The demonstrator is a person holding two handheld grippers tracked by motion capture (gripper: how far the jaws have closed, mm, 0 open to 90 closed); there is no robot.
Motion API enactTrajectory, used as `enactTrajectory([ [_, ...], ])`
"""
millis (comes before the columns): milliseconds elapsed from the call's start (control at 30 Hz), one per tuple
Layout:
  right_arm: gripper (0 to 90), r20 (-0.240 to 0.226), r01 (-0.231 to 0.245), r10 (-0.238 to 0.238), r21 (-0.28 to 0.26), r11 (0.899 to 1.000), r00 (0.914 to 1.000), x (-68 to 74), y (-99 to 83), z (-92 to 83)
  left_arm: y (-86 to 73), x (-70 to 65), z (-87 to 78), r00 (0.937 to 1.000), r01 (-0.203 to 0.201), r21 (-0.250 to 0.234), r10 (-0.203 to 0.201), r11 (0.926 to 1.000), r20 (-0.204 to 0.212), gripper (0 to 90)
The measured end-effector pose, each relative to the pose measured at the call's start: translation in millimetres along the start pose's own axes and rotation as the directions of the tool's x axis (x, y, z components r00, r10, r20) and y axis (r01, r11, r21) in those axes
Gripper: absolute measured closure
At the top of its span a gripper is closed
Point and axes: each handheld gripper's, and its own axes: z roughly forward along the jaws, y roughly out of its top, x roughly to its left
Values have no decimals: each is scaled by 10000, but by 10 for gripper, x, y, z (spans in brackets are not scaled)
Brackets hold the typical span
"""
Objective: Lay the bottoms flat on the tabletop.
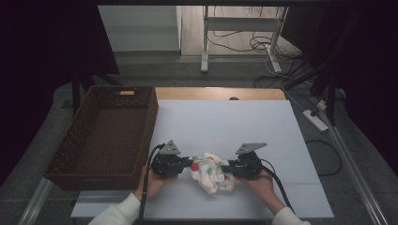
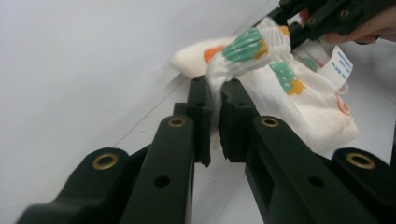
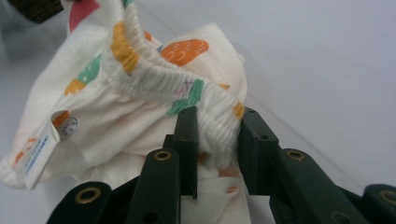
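One printed garment (image 1: 212, 172) lies crumpled on the white bench (image 1: 244, 126) between two grippers, one wicker basket (image 1: 107, 133) at left; left gripper (image 1: 187, 163) jaws clamp its edge, right gripper (image 1: 229, 166) jaws straddle its elastic waistband, pinching it.

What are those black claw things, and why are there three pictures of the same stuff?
A person sits at a table and holds a black grabbing tool in each hand. The top picture looks down from above: the left gripper and the right gripper meet at a small white garment with coloured prints, lying on a white board. A brown woven basket stands to the left. The other two pictures come from little cameras riding on each tool, looking along its jaws. The left gripper is clamped on a fold of the cloth. The right gripper has the ribbed waistband between its jaws.
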Motion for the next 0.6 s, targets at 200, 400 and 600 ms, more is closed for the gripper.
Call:
enactTrajectory([
  [200, 704, 431, -211, 245, -774, 9968, 9988, -15, 21, -127, 2, -7, 0, 10000, -32, -20, 32, 10000, -15, 829],
  [400, 679, 422, -119, 165, -1058, 9943, 9990, 10, 28, -171, 1, -2, 1, 10000, -29, -18, 29, 10000, -20, 829],
  [600, 664, 568, -118, 173, -963, 9953, 9982, 3, 24, -176, -4, 3, 6, 10000, -52, 42, 52, 10000, -33, 829],
])
